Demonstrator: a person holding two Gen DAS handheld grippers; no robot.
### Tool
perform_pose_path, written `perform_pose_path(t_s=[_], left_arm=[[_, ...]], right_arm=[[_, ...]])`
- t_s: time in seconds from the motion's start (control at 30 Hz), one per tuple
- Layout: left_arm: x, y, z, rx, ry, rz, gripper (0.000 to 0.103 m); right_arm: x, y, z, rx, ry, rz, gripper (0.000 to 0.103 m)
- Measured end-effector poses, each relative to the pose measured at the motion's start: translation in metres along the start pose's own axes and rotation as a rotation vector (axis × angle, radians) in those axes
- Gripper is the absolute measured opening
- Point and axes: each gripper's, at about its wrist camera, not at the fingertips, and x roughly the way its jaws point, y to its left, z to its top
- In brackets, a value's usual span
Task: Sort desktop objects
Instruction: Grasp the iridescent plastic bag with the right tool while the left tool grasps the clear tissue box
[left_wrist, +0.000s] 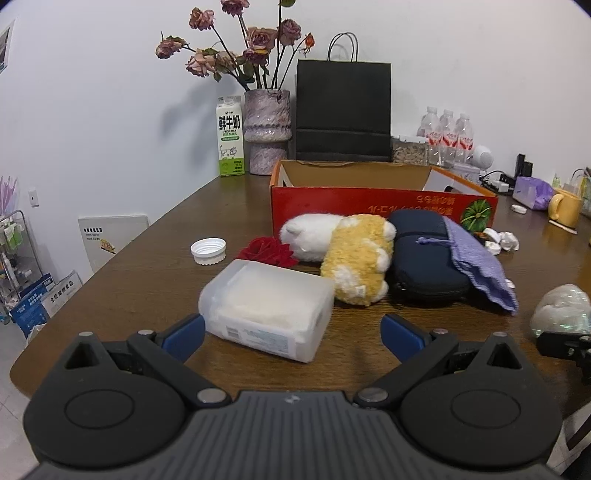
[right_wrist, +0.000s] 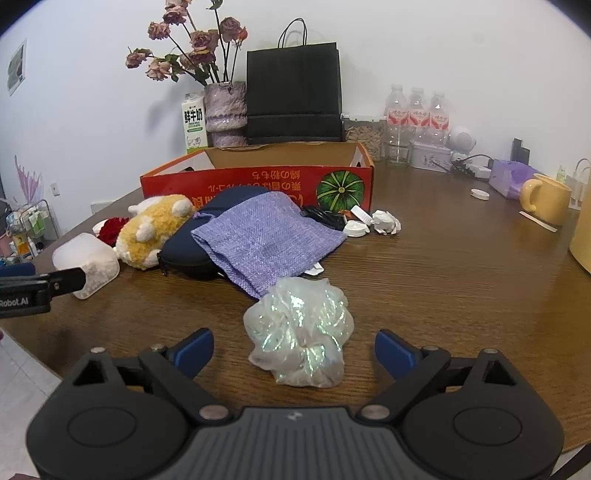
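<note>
My left gripper (left_wrist: 291, 332) is open around the near end of a translucent plastic box (left_wrist: 266, 306) lying on the brown table; its left fingertip sits by the box's corner and the right fingertip stands clear. The right gripper (right_wrist: 293, 347) is open with a shiny white mesh ball (right_wrist: 299, 332) between its fingers, a gap on each side. Behind lie a yellow and white plush toy (left_wrist: 354, 258), a dark blue case (left_wrist: 421, 254), a purple woven pouch (right_wrist: 266, 240), a red fabric flower (left_wrist: 269, 251) and a white cap (left_wrist: 208, 250). An open red cardboard box (right_wrist: 258, 181) stands behind them.
Along the wall stand a milk carton (left_wrist: 231, 142), a vase of dried roses (left_wrist: 266, 133), a black paper bag (left_wrist: 343, 110) and water bottles (right_wrist: 415, 118). A yellow mug (right_wrist: 546, 199) is at the right. Small white bits (right_wrist: 373, 221) lie before the red box.
</note>
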Motion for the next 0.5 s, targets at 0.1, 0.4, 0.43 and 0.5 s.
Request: perform_pose_path(t_s=[0.1, 0.4, 0.43, 0.5], left_arm=[[0.011, 0.003, 0.004, 0.013, 0.003, 0.008, 0.103], [0.040, 0.013, 0.011, 0.068, 0.031, 0.011, 0.103], [0.043, 0.013, 0.011, 0.069, 0.038, 0.007, 0.103], [0.049, 0.015, 0.011, 0.067, 0.051, -0.001, 0.103]], right_arm=[[0.007, -0.001, 0.001, 0.003, 0.007, 0.007, 0.089], [0.024, -0.002, 0.006, 0.006, 0.019, 0.014, 0.087], [0.026, -0.002, 0.007, 0.007, 0.019, 0.015, 0.086], [0.028, -0.002, 0.008, 0.005, 0.018, 0.017, 0.086]])
